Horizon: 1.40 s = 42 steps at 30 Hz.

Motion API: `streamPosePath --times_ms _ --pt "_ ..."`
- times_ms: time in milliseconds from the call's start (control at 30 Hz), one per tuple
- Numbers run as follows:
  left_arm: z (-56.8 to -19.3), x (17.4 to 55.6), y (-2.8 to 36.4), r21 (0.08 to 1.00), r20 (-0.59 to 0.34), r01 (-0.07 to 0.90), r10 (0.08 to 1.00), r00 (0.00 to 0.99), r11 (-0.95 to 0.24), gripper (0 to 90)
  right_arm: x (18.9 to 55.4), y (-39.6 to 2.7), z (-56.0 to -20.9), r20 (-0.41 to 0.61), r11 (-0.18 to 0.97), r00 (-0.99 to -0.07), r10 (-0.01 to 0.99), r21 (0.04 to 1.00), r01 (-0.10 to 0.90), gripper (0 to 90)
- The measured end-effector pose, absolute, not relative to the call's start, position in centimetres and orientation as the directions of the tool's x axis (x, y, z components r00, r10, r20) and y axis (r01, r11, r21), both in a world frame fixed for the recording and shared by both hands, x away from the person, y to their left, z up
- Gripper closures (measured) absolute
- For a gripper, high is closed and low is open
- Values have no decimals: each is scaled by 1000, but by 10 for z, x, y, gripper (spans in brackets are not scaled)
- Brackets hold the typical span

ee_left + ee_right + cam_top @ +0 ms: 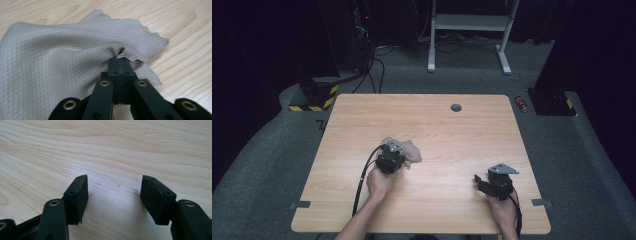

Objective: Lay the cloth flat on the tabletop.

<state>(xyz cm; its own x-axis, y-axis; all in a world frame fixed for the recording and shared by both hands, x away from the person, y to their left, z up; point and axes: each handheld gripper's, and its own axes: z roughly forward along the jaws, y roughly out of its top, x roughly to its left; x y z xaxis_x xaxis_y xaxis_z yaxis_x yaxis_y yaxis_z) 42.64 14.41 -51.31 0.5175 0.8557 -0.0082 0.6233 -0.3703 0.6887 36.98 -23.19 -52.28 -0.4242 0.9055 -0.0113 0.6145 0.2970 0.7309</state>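
Now left tongs (119, 65) pinch the beige cloth (62, 57) on the table (437, 195).

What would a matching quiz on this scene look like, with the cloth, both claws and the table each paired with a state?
Things:
1. cloth
2. left claw
3. right claw
4. table

States:
A. open over bare wood
B. light wood, bears everything
C. beige, bunched, pinched at its edge
D. shut on fabric

Pairs: 1-C, 2-D, 3-A, 4-B
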Motion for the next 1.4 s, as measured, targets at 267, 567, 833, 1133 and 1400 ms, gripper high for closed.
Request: streamPosePath --times_ms 267,567,833,1133,1400 --pt "-506 420 138 721 -79 597 814 575 -352 900 370 -232 -523 -11 297 -424 905 731 614 392" --pt "-497 406 110 740 -102 547 740 665 -390 900 370 -232 -523 -11 297 -424 906 731 615 392" --pt "-492 398 79 745 -105 502 665 739 -439 900 370 -232 -523 -12 297 -424 905 731 614 392" --pt "-502 385 41 740 -151 470 561 814 -482 900 370 -232 -523 -12 298 -425 905 731 614 392" --pt "-509 380 41 731 -148 473 563 813 -491 845 370 -232 -523 -12 298 -425 905 731 614 393"
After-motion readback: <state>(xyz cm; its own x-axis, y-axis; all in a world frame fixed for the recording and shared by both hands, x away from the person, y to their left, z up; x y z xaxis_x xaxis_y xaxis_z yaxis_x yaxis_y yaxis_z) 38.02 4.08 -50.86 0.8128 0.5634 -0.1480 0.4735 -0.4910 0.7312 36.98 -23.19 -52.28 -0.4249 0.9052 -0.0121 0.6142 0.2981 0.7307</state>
